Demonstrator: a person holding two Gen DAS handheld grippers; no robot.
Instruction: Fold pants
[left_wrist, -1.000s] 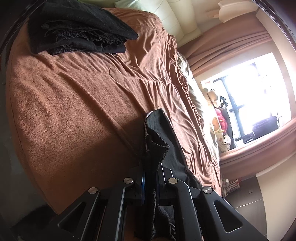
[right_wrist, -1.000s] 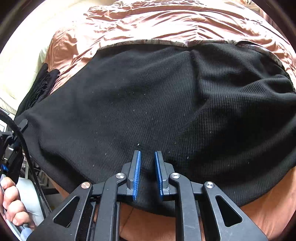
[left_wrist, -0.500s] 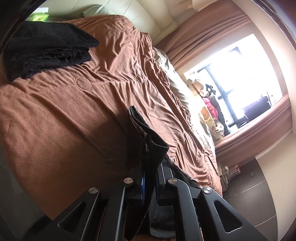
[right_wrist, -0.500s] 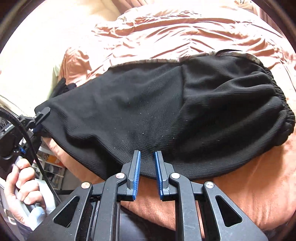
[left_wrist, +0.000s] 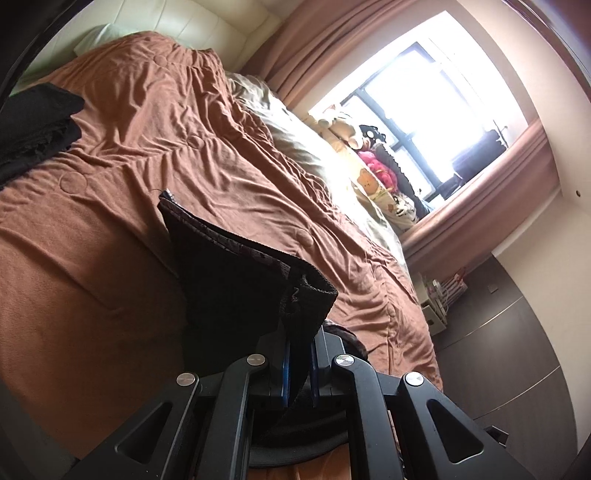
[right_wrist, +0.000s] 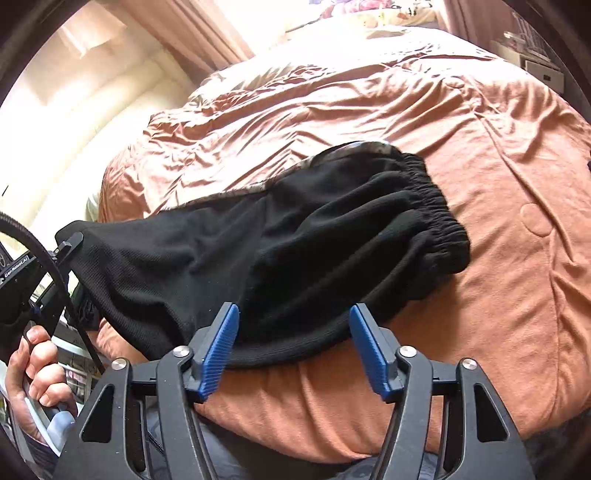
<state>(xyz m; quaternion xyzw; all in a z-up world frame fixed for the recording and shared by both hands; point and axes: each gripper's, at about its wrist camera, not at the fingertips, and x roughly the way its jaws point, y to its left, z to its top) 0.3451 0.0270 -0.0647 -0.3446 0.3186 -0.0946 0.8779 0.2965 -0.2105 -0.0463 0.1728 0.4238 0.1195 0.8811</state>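
Black knit pants (right_wrist: 295, 240) lie on the brown bed cover, elastic waistband at the right, legs running left. My left gripper (left_wrist: 298, 365) is shut on the pants' leg end (left_wrist: 236, 280) and holds that cloth lifted; it also shows at the left of the right wrist view (right_wrist: 68, 242). My right gripper (right_wrist: 295, 354) is open and empty, its blue pads (right_wrist: 218, 354) on either side of the pants' near folded edge, just above the bed's front edge.
A stack of folded black clothes (left_wrist: 33, 129) lies at the far left of the brown bed cover (left_wrist: 147, 129). Pillows and soft toys (left_wrist: 369, 162) line the window side. A cream headboard (right_wrist: 74, 122) stands behind. A dark cabinet (left_wrist: 517, 350) is at right.
My right gripper has opened wide and pulled back toward the bed's front edge. My left gripper has kept its grip and lifted the leg end, swinging toward the window.
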